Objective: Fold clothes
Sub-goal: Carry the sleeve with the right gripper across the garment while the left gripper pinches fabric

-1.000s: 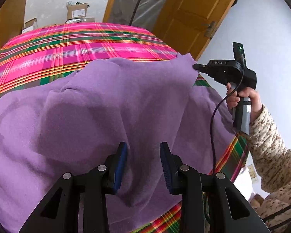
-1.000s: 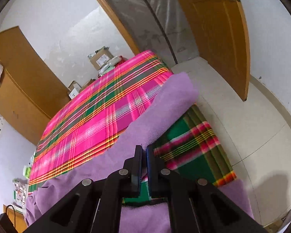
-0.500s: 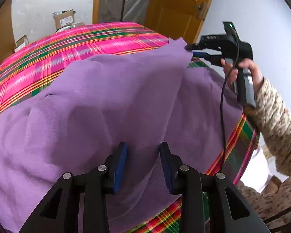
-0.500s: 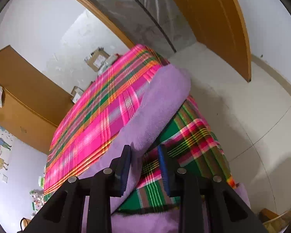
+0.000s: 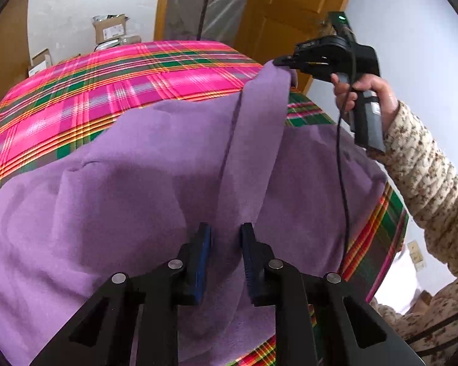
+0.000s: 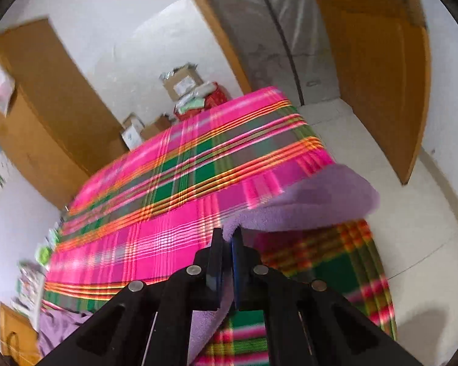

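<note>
A purple fleece garment (image 5: pixel 137 183) lies spread over a pink and green plaid bedcover (image 5: pixel 107 91). My left gripper (image 5: pixel 226 238) hovers low over its near part. Its jaws are closing, with a raised fold of the fleece between the blue pads (image 5: pixel 203 253), which do not pinch it. My right gripper (image 5: pixel 282 61), held by a hand (image 5: pixel 363 88) in a speckled sleeve, is shut on the garment's far right corner. In the right wrist view that gripper (image 6: pixel 226 238) pinches the purple edge (image 6: pixel 314 201), lifted off the bedcover (image 6: pixel 168 198).
Cardboard boxes (image 6: pixel 183 82) and bags stand beyond the bed's far end. A wooden wardrobe (image 6: pixel 45 106) is at the left, an open wooden door (image 6: pixel 375 76) at the right. Pale floor (image 6: pixel 427 228) runs along the bed's right edge.
The right gripper opened, then shut again on the purple corner and lifted it, pulling a taut ridge of cloth toward the left gripper. The left jaws have narrowed around that fold.
</note>
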A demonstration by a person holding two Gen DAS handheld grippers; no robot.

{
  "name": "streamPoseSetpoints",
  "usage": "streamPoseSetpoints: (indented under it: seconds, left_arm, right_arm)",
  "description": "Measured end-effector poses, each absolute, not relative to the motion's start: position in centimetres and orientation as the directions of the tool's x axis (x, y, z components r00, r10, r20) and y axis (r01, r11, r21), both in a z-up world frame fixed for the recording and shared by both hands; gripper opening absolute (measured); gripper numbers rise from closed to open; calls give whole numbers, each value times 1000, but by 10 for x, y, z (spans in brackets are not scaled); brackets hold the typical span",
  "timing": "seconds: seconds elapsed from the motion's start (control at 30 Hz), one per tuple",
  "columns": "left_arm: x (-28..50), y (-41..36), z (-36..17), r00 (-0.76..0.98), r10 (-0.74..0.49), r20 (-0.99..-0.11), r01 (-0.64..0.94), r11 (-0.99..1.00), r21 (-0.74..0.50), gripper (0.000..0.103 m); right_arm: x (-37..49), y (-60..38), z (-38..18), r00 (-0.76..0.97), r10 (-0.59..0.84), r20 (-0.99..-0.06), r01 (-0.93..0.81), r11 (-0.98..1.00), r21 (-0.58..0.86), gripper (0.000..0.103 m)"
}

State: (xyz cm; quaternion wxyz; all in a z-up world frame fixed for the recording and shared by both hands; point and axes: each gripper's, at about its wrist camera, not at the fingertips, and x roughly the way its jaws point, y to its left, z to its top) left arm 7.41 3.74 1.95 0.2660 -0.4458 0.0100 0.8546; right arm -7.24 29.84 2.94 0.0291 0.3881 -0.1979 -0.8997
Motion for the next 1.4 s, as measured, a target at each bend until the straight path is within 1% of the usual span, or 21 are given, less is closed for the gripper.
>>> streamPoseSetpoints:
  seconds: [0.1, 0.17, 0.23, 0.27, 0.3, 0.37, 0.43, 0.47, 0.5, 0.57, 0.6, 0.77, 0.9, 0.97, 1.03, 1.17, 1.4]
  left_arm:
    - [72, 34, 21, -465, 442, -767, -444, -866, -229, 21]
    - [71, 32, 22, -465, 441, -768, -434, -869, -236, 23]
    - [75, 31, 24, -475, 439, -763, -435, -870, -230, 27]
    - [76, 31, 26, -477, 439, -761, -436, -870, -229, 28]
    - [77, 31, 26, -477, 439, -761, -437, -870, -229, 28]
    - [78, 31, 27, -475, 433, -766, -438, -871, -221, 33]
    - [81, 33, 26, -474, 422, -773, -438, -874, -209, 34]
    - [81, 34, 24, -470, 417, -778, -437, -876, -205, 34]
    - [81, 35, 22, -467, 411, -783, -436, -877, -201, 34]
    - [81, 37, 18, -462, 399, -792, -432, -881, -192, 34]
    - [80, 37, 17, -463, 391, -795, -426, -885, -187, 34]
    - [79, 33, 12, -468, 377, -799, -408, -894, -183, 34]
    - [87, 32, 11, -471, 376, -798, -409, -895, -181, 34]
    - [88, 31, 10, -471, 371, -801, -409, -896, -174, 34]
    - [92, 31, 10, -467, 375, -801, -414, -893, -177, 34]
    - [91, 32, 9, -469, 369, -802, -411, -895, -171, 34]
    - [93, 31, 9, -471, 370, -801, -401, -898, -180, 34]
  right_arm:
    - [-96, 281, 28, -671, -191, -717, -92, -937, 336, 5]
    - [-108, 276, 25, -663, -190, -724, -98, -937, 335, 5]
    - [-119, 269, 21, -650, -192, -735, -93, -940, 328, 5]
    - [-123, 266, 18, -643, -193, -741, -88, -943, 322, 6]
    - [-128, 261, 16, -632, -195, -750, -76, -948, 310, 8]
    - [-137, 254, 11, -608, -207, -766, -50, -954, 297, 9]
    - [-138, 250, 11, -602, -214, -769, -24, -958, 285, 14]
    - [-137, 249, 13, -608, -214, -765, -11, -961, 278, 19]
    - [-131, 250, 19, -626, -221, -748, 5, -960, 279, 27]
    - [-121, 251, 30, -661, -234, -713, 37, -959, 280, 32]
    - [-115, 252, 35, -676, -242, -696, 50, -957, 284, 33]
    - [-91, 277, 47, -692, -301, -656, 26, -918, 395, 33]
    - [-72, 289, 28, -655, -294, -696, -26, -912, 410, 33]
    - [-66, 291, 16, -633, -329, -701, -13, -901, 434, 31]
    - [-61, 292, 5, -611, -362, -704, -1, -889, 458, 28]
    - [-72, 293, -8, -586, -433, -684, 7, -847, 531, 27]
    - [-86, 288, -17, -566, -470, -678, 0, -822, 570, 27]
